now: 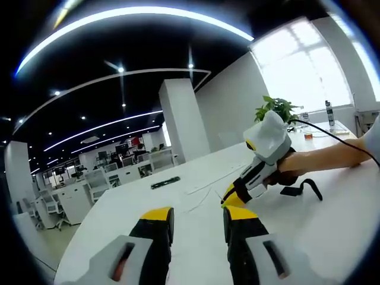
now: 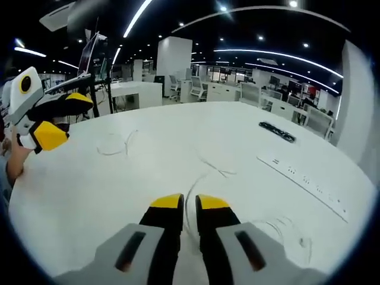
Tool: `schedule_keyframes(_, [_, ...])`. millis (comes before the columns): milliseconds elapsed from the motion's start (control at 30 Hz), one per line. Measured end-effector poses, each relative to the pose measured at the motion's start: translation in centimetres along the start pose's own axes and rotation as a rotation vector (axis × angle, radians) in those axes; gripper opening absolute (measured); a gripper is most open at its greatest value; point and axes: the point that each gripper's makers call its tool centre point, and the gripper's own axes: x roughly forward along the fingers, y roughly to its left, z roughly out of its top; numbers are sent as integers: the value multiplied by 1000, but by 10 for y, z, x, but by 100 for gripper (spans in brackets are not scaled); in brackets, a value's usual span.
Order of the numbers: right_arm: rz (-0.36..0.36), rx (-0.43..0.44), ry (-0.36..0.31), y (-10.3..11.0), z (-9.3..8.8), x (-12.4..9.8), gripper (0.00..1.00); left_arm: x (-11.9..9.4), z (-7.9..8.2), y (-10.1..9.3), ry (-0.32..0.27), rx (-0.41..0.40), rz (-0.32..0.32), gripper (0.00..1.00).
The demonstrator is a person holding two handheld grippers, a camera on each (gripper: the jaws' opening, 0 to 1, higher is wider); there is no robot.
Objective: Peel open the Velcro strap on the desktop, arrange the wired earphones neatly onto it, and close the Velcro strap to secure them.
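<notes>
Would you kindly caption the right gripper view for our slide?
Right gripper nearly closed around thin white earphone cable on white desk, black Velcro strap beyond.

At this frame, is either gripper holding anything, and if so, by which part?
The right gripper pinches the white earphone cable along its run on the table. The left gripper is open and holds nothing.

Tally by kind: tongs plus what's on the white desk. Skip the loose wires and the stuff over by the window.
Tongs: 2, left and right
Velcro strap: 1
Black bar: 1
White power strip: 1
Total: 5
</notes>
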Motion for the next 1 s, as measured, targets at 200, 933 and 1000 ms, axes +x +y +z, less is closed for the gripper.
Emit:
schedule_keyframes(200, [2, -2, 4, 1, -1, -2, 8, 0, 0, 0, 0, -1, 1, 37])
schedule_keyframes(933, [3, -15, 33, 1, -3, -14, 4, 6, -3, -7, 6, 12, -13, 37])
schedule_keyframes(1000, [4, -16, 35, 2, -4, -17, 4, 6, -3, -7, 7, 12, -14, 37])
